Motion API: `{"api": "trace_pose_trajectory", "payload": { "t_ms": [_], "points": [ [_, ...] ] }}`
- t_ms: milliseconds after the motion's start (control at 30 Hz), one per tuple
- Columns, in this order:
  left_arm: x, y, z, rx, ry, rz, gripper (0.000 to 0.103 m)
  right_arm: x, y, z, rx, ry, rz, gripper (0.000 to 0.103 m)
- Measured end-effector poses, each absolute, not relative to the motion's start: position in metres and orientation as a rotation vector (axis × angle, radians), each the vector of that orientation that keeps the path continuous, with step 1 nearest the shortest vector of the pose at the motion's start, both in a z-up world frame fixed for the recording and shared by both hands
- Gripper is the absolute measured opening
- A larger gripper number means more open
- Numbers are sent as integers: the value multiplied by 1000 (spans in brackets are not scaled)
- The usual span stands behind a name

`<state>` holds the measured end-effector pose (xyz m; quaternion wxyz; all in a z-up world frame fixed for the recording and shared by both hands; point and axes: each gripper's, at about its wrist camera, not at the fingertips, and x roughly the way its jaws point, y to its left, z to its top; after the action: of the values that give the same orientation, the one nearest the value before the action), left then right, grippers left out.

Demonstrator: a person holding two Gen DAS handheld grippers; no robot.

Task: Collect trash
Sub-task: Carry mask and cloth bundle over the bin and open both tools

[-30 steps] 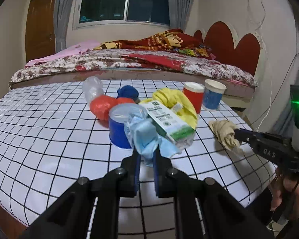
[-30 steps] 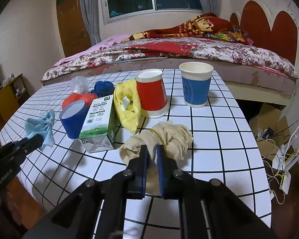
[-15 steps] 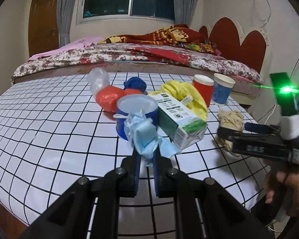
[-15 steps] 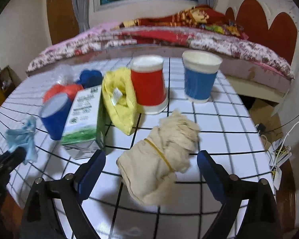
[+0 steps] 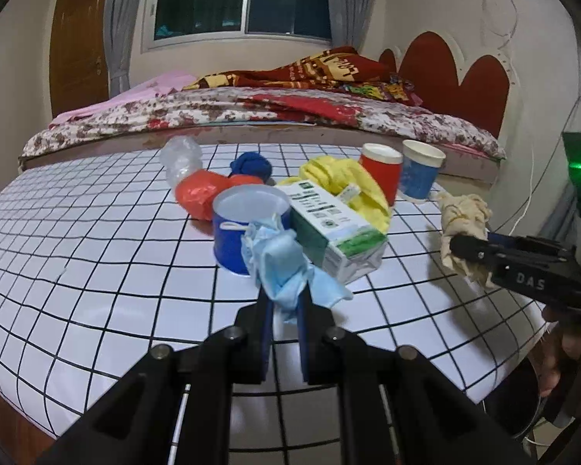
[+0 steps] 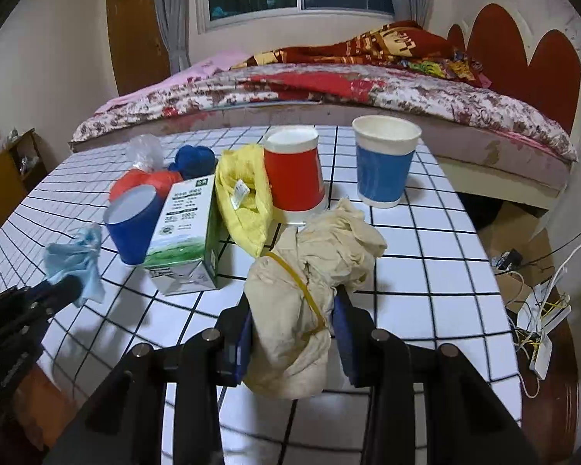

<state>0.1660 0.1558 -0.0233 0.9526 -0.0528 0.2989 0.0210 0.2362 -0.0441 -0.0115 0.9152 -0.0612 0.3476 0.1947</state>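
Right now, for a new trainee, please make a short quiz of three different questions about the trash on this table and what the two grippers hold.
1. True or false: the left gripper is shut on the light blue face mask.
2. What does the right gripper clamp?
A. the milk carton
B. the beige glove bundle
C. the yellow bag
3. Fill in: the red cup stands upside down on the checked table; the cup with the blue band beside it stands ____.

Key: 1 true; 2 B; 3 upright.
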Motion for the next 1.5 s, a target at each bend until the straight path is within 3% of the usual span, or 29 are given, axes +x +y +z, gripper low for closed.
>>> {"api": "trace_pose_trajectory", "payload": {
  "t_ms": [833,1500],
  "points": [
    [124,60,7,-35,565,-132,13,136,-132,32,-42,575,343,39],
    [104,-77,-7,63,608,-430,13,80,-277,3,74,618,131,39]
  ]
}}
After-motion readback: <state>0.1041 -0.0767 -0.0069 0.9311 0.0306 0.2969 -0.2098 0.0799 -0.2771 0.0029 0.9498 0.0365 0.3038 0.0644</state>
